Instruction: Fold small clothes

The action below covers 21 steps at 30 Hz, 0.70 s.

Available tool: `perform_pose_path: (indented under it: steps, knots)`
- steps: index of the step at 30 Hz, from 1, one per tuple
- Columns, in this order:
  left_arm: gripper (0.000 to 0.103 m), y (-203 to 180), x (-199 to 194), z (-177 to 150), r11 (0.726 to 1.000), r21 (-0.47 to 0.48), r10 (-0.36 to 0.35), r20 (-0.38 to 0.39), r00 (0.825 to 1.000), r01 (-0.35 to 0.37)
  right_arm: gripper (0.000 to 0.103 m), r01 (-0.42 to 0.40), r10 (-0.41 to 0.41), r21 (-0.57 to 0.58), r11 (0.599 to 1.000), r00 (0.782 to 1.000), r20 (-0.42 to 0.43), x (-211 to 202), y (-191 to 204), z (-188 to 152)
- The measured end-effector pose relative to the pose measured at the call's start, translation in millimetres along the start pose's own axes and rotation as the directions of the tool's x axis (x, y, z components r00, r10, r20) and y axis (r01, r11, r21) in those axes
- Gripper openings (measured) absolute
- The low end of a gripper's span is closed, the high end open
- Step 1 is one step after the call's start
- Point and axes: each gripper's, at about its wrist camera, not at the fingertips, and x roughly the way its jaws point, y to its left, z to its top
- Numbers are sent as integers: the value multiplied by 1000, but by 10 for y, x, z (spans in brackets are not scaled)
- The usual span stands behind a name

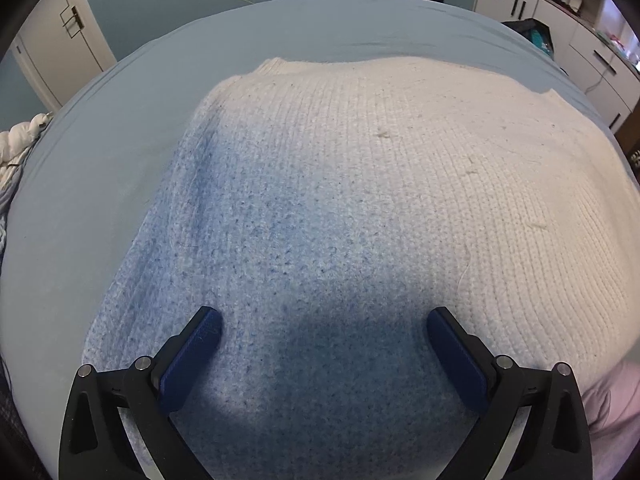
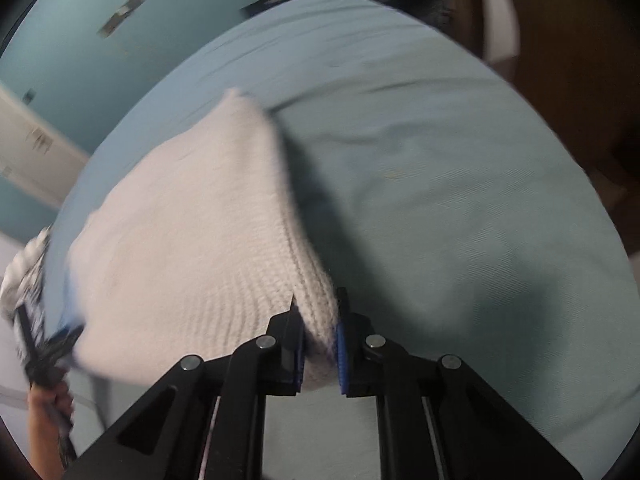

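early in the fold: the right gripper (image 2: 320, 344) pinches the knit sweater's (image 1: 360, 184) edge – the left gripper (image 1: 322, 326) hovers spread wide, grasping nothing; folding remains.

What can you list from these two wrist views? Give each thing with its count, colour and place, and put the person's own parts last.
knitted sweater: one, cream shading to speckled blue, spread on the bed.
bed sheet: one, pale blue-grey, under the sweater.
cabinets: white with dark handles, far right, clutter on top.
door: one, white, far left.
quilted fabric: white, at the bed's left edge.
pink cloth: one, lower right corner.
left gripper: black with blue pads, open above the sweater.
right gripper: shut on the sweater's edge.
hand: one, lower left of the right view.
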Motion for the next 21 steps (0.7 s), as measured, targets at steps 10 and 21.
perform_pose_path:
  steps: [10,21]
  knots:
    - [103,93,-77,-184,1000,0,-11,60,998,11,53,33,-39,46,998,992,123,-293,104,69]
    - [103,209,-454,-395,998,13,-63,123,990,62,54,108,-116,-235,966,993,-17,190,1388,-144]
